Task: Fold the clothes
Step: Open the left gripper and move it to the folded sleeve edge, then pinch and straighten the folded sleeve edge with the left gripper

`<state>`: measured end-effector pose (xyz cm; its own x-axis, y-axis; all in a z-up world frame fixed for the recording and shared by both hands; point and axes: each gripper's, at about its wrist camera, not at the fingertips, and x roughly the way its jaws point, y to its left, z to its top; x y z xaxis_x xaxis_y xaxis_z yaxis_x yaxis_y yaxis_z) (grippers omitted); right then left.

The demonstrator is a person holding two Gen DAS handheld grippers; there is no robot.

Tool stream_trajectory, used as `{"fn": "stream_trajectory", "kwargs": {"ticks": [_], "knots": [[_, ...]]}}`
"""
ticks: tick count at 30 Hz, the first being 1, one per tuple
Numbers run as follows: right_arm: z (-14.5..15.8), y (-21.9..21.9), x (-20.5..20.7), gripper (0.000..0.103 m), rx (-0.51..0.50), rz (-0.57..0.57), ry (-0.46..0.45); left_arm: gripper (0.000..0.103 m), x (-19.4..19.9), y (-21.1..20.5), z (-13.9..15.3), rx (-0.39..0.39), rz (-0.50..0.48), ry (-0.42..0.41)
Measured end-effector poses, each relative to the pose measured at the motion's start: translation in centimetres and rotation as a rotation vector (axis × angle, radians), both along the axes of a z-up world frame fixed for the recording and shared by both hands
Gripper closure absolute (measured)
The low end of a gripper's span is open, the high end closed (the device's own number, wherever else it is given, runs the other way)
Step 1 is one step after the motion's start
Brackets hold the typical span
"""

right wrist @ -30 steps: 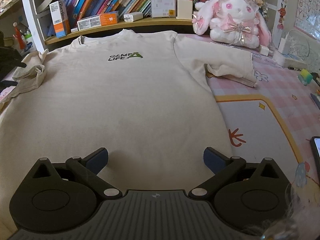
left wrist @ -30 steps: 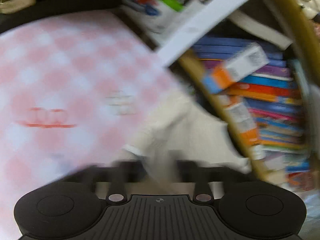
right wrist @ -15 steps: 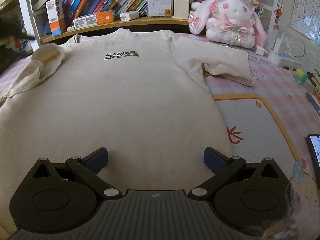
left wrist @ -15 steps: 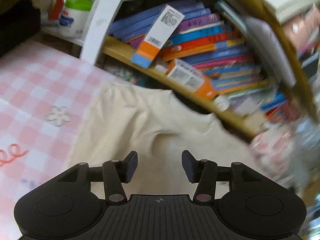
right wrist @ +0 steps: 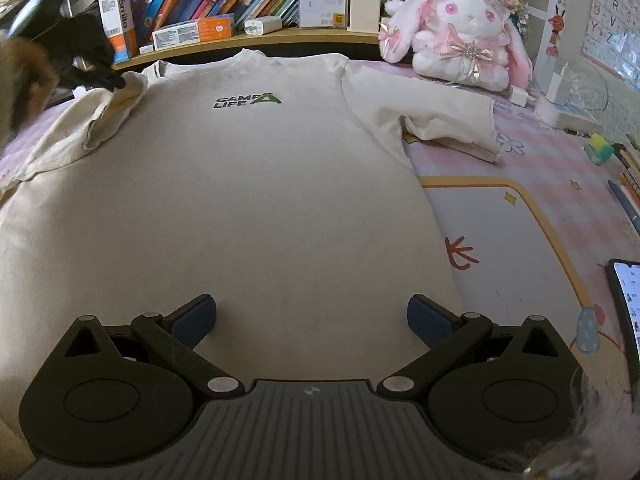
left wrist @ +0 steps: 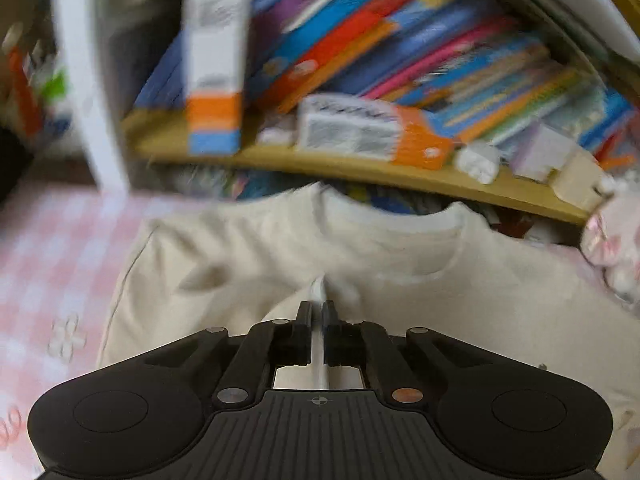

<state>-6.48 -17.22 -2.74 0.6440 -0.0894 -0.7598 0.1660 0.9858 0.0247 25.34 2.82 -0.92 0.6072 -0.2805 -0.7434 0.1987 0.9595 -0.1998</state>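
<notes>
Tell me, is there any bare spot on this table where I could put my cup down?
Yes: the white panel of the mat, between the T-shirt and the phone, looks bare. Pink checked cloth left of the shirt also looks free. The back is crowded: plush rabbit, chargers and the bookshelf.

Cream T-shirt [right wrist: 248,184]; pink-white checked tablecloth [right wrist: 560,168]; pink-white plush rabbit [right wrist: 460,36].

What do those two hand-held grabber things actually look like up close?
Both are matte black plastic with a ribbed grey centre plate, two round discs at the sides and silver pivot pins. The right gripper has dark blue finger pads; the left gripper has slim black fingers. No cables show.
</notes>
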Motion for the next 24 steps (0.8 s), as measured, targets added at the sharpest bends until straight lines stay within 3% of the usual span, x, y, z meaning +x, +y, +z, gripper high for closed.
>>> {"fn": "stream_trajectory", "kwargs": {"ticks": [1, 2, 3, 6, 8, 12, 14, 16, 18, 24], "knots": [[0.0, 0.0, -0.1, 0.000, 0.000, 0.001, -0.001, 0.077, -0.2, -0.8, 0.2, -0.010, -0.031, -0.012], [0.0, 0.0, -0.2, 0.000, 0.000, 0.003, -0.001, 0.054, -0.3, -1.3, 0.1, -0.041, -0.059, -0.006], [0.0, 0.0, -0.3, 0.000, 0.000, 0.006, -0.001, 0.037, -0.5, -1.4, -0.1, -0.096, -0.083, 0.019], [0.0, -0.1, -0.3, 0.000, 0.005, 0.010, -0.002, 0.036, -1.8, -1.1, -0.2, -0.253, -0.143, 0.065], [0.1, -0.3, -0.3, 0.000, 0.012, 0.008, -0.005, 0.036, -3.7, 0.5, 0.8, -0.289, -0.136, -0.007], [0.1, -0.7, -0.3, 0.000, 0.018, 0.008, -0.011, 0.042, -5.4, 6.6, 1.5, -0.153, 0.039, -0.128], [0.1, -0.7, -0.4, 0.000, 0.015, 0.010, -0.013, 0.049, -4.2, 9.8, 1.2, -0.041, 0.134, -0.119], [0.1, -0.8, -0.5, 0.000, 0.012, 0.013, -0.014, 0.054, -2.7, 12.2, 0.9, 0.021, 0.192, -0.099], [0.0, -0.7, -0.6, 0.000, 0.000, 0.019, -0.013, 0.054, -1.1, 13.2, 0.8, 0.048, 0.200, -0.087], [0.0, -0.6, -0.7, 0.000, -0.006, 0.007, -0.006, 0.054, 2.3, 12.1, -1.5, 0.177, 0.101, -0.033]]}}
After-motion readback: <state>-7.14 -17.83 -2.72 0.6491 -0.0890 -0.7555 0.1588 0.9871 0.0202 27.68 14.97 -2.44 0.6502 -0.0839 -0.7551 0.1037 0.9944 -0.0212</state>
